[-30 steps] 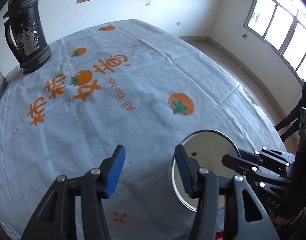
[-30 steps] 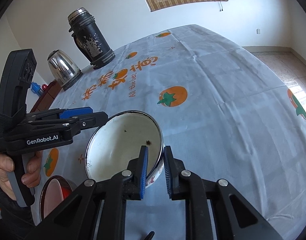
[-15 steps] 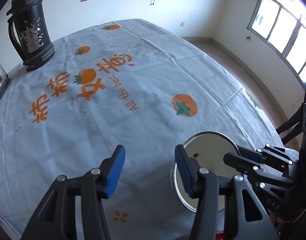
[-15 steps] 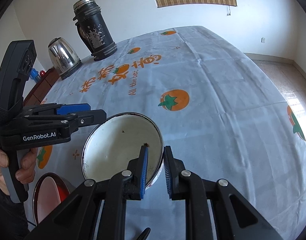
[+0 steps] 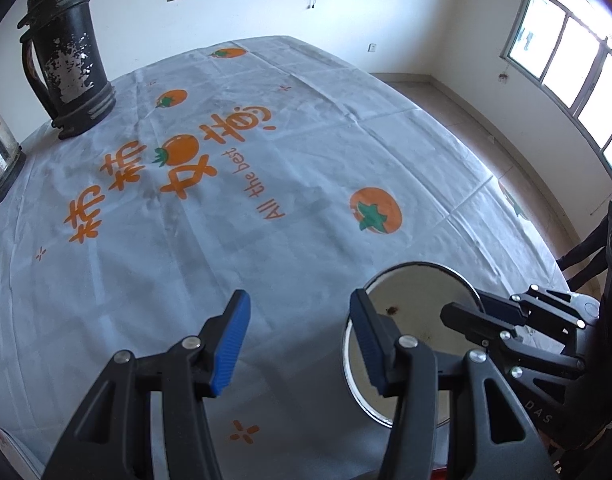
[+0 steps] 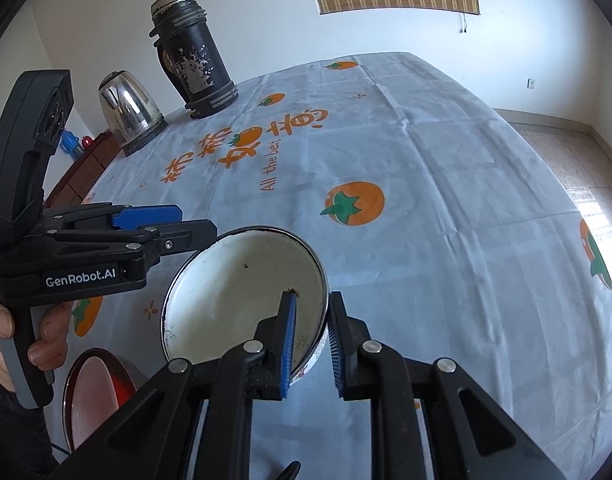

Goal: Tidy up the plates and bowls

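Pinching the near rim of the white enamel bowl [image 6: 241, 296], your right gripper [image 6: 310, 344] sits at the bottom centre of the right wrist view, its blue pads drawn close with one inside the bowl wall and the other against the printed outside. The bowl is tilted: its mouth faces up and toward the upper left of that frame, the clamped edge is the low one nearest you, and the far rim rises toward the centre. Being round, it has no long axis to speak of; a few dark specks mark the inside.

In the lower left corner of the same view a red bowl [image 6: 93, 392] lies on the tablecloth [image 6: 446, 208], partly cut off by the frame edge. Just above it your left hand [image 6: 21, 340] wraps the handle of the left gripper [image 5: 295, 340], which reaches in from the left edge with its tips beside the white bowl's upper left rim. From the left wrist view its jaws stand about half open with only cloth between them, and the white bowl shows at lower right, just past the right-hand finger.

Farther up, the cloth's orange fruit prints and lettering fill the middle. Toward the upper left of the right wrist view stand a steel kettle [image 6: 129, 116] and a worn black thermos [image 6: 193, 64], upright, well apart from the bowls.
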Available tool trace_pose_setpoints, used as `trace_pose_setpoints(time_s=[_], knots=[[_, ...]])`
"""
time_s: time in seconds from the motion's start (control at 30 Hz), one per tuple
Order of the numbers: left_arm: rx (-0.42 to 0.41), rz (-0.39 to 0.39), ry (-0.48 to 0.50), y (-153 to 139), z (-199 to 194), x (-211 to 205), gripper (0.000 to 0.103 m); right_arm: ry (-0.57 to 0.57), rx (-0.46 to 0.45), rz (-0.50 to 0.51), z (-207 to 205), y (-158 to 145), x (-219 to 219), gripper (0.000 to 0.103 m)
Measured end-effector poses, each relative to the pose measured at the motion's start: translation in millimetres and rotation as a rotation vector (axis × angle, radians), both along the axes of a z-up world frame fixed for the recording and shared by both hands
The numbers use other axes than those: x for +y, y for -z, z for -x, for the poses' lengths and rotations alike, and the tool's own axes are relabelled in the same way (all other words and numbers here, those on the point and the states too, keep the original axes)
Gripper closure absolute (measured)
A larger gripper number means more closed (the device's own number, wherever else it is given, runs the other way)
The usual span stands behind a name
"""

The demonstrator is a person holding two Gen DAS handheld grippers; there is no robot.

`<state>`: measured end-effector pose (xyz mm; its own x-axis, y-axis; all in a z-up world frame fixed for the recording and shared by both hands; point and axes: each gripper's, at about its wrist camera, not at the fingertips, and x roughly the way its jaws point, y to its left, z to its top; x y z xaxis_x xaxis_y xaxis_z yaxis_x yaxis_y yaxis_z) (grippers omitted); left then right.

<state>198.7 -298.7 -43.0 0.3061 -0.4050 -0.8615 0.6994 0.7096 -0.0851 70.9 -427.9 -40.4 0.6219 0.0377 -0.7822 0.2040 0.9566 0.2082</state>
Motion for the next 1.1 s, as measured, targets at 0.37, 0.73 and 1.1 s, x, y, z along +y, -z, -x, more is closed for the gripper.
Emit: trace_pose_setpoints(time_s=[0.37, 0.73, 1.1], knots=[[0.019, -0.063, -0.009, 17.0, -2.5, 0.2, 0.054, -0.046, 0.026, -0.003, -17.5, 7.1, 17.6, 0.086], [0.062, -0.055, 0.031, 24.7, 2.9, -8.0, 0.095, -0.062, 0.022, 0.024, -20.8, 7.6, 19.4, 0.088], [0.059, -0.052, 0.016, 23.2, 3.1, -6.6, 0.096, -0.064, 0.031, 0.041, -23.8, 6.9, 19.8, 0.091]])
